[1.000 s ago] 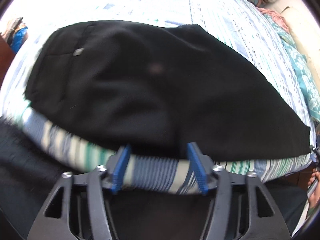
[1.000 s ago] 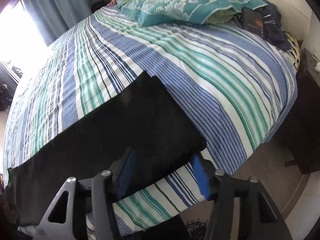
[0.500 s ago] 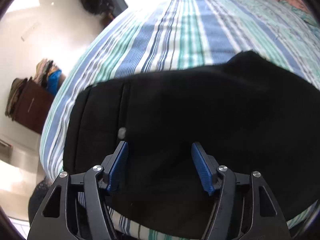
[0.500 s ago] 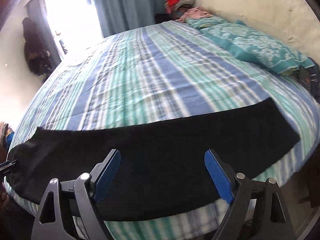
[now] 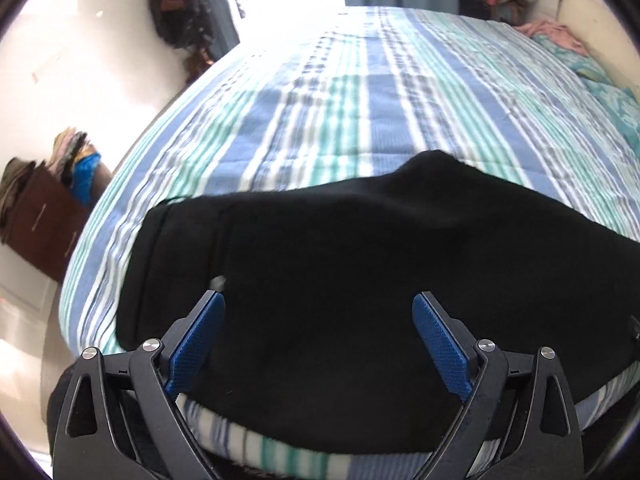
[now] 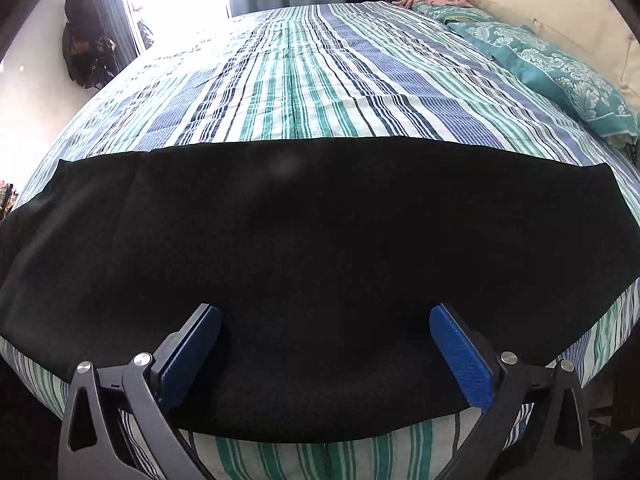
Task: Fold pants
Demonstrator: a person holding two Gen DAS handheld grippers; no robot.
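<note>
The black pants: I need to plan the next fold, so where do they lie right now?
In both wrist views the black pants lie flat along the near edge of the striped blue-green bedsheet, waistband to the left, teal patterned pillow far right.

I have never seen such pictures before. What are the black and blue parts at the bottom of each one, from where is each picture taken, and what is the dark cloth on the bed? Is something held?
There is no robot here: a person holds a two-finger gripper in each hand, and a small wide-angle camera on each looks forward along its fingers. This bends the bed into a round shape.

One picture comes from the left gripper, the other from the right gripper. The black frames carry blue pads.

The dark cloth is a pair of black pants, lying flat along the near edge of a striped bedsheet. A teal pillow lies at the right.

Nothing is held. Both grippers have just been opening, and their pads stand wide apart with the pants below them, not pinched.
</note>
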